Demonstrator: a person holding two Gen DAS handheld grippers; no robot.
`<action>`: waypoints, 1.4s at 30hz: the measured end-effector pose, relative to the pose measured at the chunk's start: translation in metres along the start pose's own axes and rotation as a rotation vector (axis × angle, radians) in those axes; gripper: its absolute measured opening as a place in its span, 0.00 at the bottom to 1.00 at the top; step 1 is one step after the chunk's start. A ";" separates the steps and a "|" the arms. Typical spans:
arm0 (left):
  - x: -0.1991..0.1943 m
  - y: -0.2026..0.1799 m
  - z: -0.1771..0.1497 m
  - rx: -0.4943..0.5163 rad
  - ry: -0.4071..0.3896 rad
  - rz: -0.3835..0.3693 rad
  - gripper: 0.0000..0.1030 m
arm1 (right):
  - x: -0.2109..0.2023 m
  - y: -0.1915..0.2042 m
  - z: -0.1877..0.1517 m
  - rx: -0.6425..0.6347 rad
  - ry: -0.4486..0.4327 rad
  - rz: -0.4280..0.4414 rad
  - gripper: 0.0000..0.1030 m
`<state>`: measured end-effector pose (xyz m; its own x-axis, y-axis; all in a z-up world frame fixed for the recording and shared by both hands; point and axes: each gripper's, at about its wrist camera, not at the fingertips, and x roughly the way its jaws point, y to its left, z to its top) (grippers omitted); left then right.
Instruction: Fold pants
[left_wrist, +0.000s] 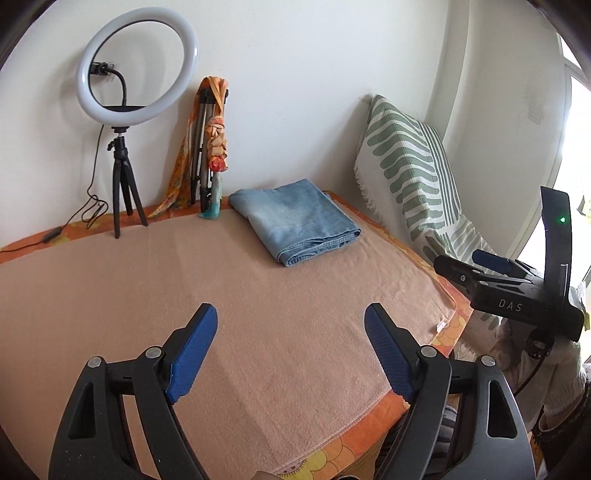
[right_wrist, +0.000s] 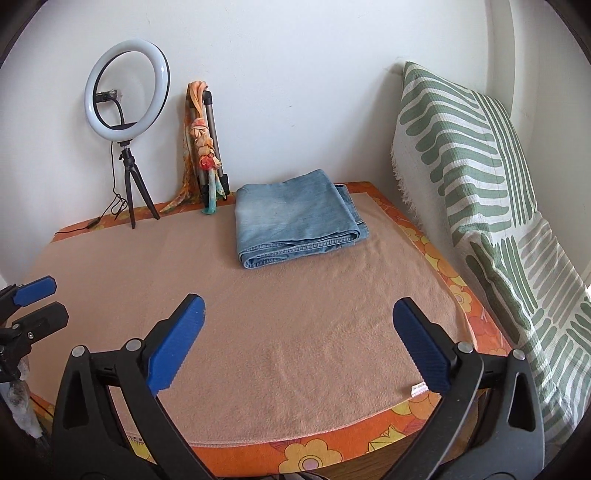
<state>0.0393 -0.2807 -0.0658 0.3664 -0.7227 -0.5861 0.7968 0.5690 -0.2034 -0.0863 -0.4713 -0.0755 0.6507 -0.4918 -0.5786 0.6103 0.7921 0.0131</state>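
Where the peach blanket (right_wrist: 258, 332) meets the far edge of the tabletop (right_wrist: 436, 254), the pants (right_wrist: 295, 221), pale blue denim, lie folded into a compact, roughly square stack, hems and layered edges turned toward the cameras. They rest flat on the blanket, touched by neither claw. Just beside their left corner, a folded tripod (right_wrist: 214, 147) wrapped in an orange patterned scarf (right_wrist: 201, 147) leans against the white wall. Farther left, a ring light (right_wrist: 127, 86) stands on a small black tripod, its cable trailing over the orange floral cloth that shows as a border around the blanket. To the right of the tabletop, a cushioned seat draped with a green-and-white striped throw (right_wrist: 480, 166) rises against the wall.

Left claw (left_wrist: 291, 347): jaws wide, blue pads well apart, nothing between them, held over the near part of the blanket and well apart from the pants. Right claw (right_wrist: 299, 339): jaws spread wide and still parting slightly, likewise empty, above the near right part of the blanket. In the left wrist view the right claw's body appears at the right edge; in the right wrist view a blue pad of the left claw shows at the left edge.
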 end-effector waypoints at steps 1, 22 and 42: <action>-0.007 0.001 -0.004 -0.013 -0.005 0.008 0.81 | -0.005 0.001 -0.005 0.007 -0.003 -0.001 1.00; -0.053 0.005 -0.030 -0.029 0.011 0.262 0.96 | -0.053 0.001 -0.027 0.059 -0.059 -0.028 1.00; -0.061 0.003 -0.022 -0.028 -0.007 0.295 0.96 | -0.049 0.000 -0.030 0.059 -0.048 -0.017 1.00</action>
<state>0.0085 -0.2266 -0.0485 0.5836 -0.5268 -0.6180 0.6415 0.7657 -0.0469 -0.1319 -0.4364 -0.0720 0.6604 -0.5229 -0.5389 0.6461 0.7615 0.0528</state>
